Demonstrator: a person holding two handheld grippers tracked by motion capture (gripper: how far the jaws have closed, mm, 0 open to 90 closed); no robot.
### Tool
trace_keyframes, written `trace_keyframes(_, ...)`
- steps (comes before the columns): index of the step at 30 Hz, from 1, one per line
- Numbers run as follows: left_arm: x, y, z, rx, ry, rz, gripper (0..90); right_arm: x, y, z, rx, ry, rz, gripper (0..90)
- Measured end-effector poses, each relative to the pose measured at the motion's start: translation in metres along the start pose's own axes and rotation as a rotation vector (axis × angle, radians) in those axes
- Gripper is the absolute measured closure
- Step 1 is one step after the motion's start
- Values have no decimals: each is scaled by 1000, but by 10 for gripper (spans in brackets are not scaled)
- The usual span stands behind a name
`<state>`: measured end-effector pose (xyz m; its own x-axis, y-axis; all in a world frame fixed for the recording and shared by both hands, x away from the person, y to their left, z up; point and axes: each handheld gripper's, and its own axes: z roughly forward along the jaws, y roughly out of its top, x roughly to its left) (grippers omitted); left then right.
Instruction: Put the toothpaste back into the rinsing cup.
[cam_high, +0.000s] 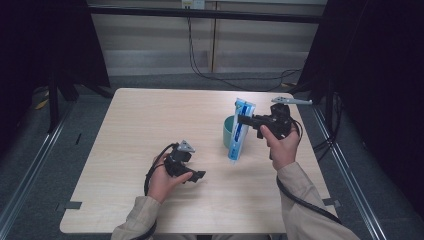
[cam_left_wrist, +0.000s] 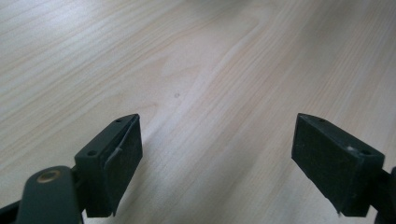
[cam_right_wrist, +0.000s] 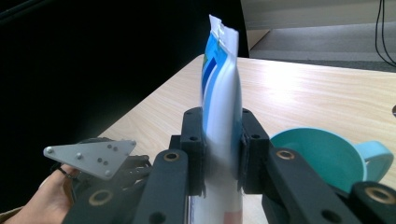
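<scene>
The right gripper (cam_high: 246, 120) pinches a blue and white toothpaste tube (cam_high: 239, 131) between its fingers (cam_right_wrist: 192, 154), at the right centre of the high view. The tube stands almost upright, its lower end close to the wooden surface (cam_high: 150, 125), just in front of a teal cup (cam_high: 227, 131). The left gripper (cam_high: 199, 175), at the lower centre, has its fingers (cam_left_wrist: 112, 161) spread wide over the bare surface, with nothing between them.

The tube (cam_right_wrist: 219, 116) is cut off at the bottom edge in the right gripper view, its print blurred. The tube hides the right part of the cup (cam_high: 228, 131) in the high view.
</scene>
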<state>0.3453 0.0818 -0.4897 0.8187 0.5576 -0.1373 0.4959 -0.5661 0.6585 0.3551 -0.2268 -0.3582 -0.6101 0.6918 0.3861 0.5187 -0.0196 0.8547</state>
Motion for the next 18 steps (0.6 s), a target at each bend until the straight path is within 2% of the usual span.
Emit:
trace_keyframes(2, 1, -1, 1, -1, -2, 2, 162, 0, 1, 0, -1, -3, -3, 759)
trace_keyframes(3, 1, -2, 2, -6, 17, 2, 162, -1, 1, -2, -6, -7, -4, 759)
trace_keyframes(4, 1, -2, 2, -6, 17, 2, 162, -1, 2, -2, -7, -5, -3, 759)
trace_keyframes(5, 1, -4, 2, -3, 19, 27, 162, -1, 3, -3, -7, -6, -4, 759)
trace_keyframes(6, 1, -4, 2, -3, 19, 27, 163, -1, 3, -3, -7, -6, -4, 759)
trace_keyframes(7, 1, -6, 3, 14, 27, 53, 164, -1, 4, -4, -9, -4, -9, 759)
trace_keyframes(14, 6, -9, 6, 2, 29, 44, 160, -1, 7, -5, -6, -9, -26, 758)
trace_keyframes(18, 7, -11, 5, -3, 44, 59, 158, -3, 9, -5, -6, -14, -28, 758)
